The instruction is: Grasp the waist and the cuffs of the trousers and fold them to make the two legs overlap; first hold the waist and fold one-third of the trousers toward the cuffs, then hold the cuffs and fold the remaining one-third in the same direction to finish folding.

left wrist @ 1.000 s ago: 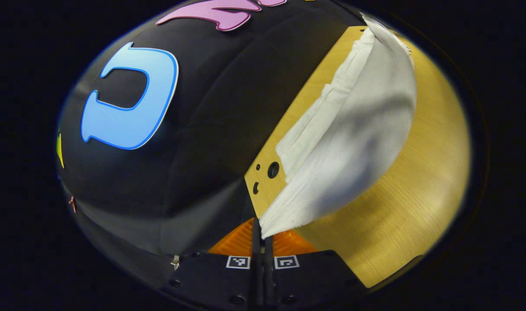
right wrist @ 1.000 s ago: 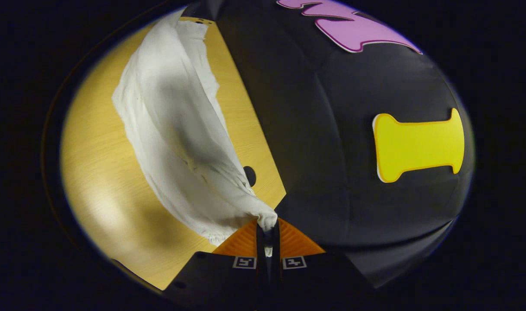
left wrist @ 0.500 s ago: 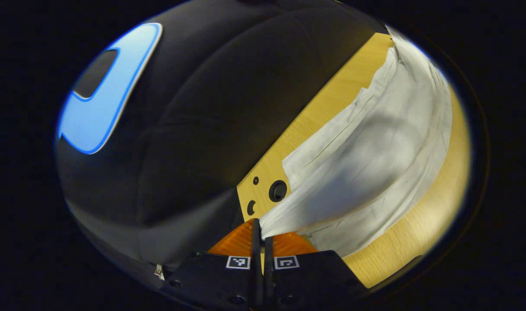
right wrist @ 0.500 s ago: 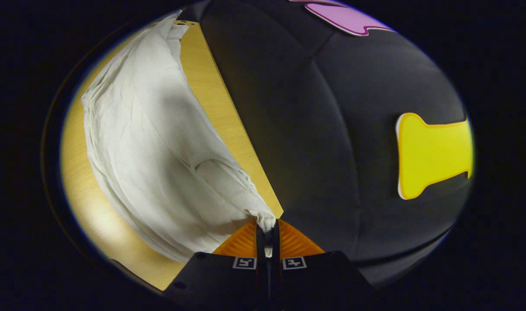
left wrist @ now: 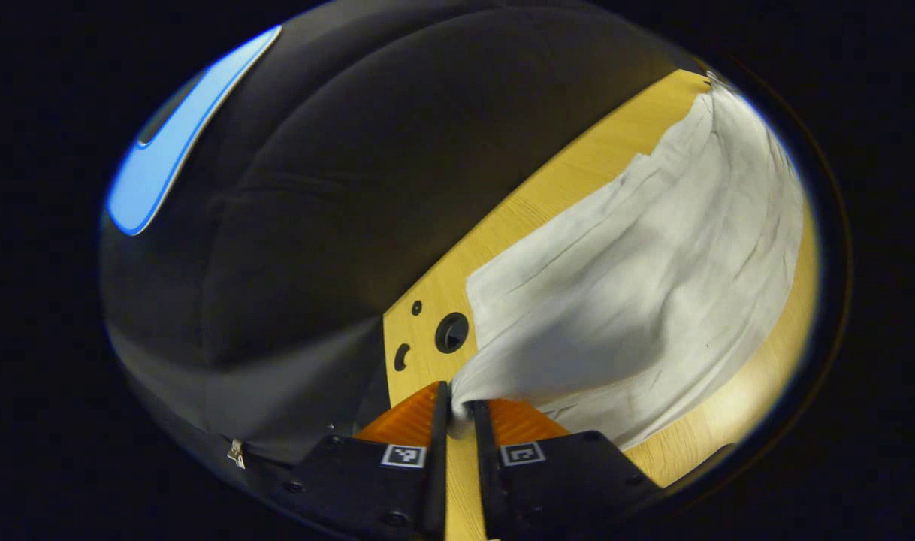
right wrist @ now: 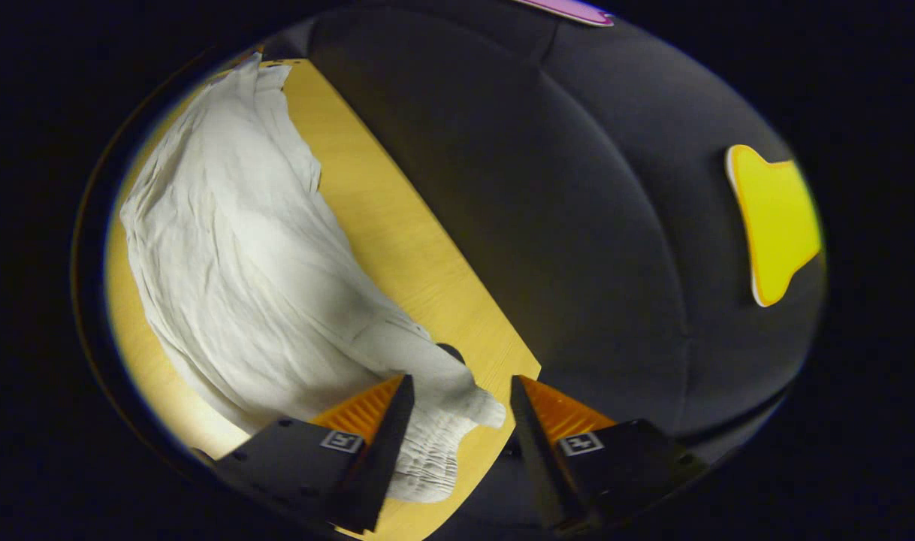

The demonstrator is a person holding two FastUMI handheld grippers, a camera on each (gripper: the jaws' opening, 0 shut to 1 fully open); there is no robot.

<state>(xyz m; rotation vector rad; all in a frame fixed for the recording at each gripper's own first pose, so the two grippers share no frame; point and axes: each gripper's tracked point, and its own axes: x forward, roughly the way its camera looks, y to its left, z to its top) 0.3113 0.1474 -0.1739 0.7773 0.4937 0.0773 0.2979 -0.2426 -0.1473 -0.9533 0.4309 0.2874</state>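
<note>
Black cloth walled the booth behind a wooden desk [left wrist: 548, 203], where white trousers [left wrist: 653, 278] lay spread and creased. The left tongs [left wrist: 457, 409] stood nearly closed, pinching a corner of the fabric. The right tongs [right wrist: 457, 394] gaped wide, the gathered waist [right wrist: 435, 451] lying loose between its fingers.

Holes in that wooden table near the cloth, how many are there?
3 in the left gripper view, at the table corner beside the trousers: a big hole and two small holes. Cloth may hide more.
</note>
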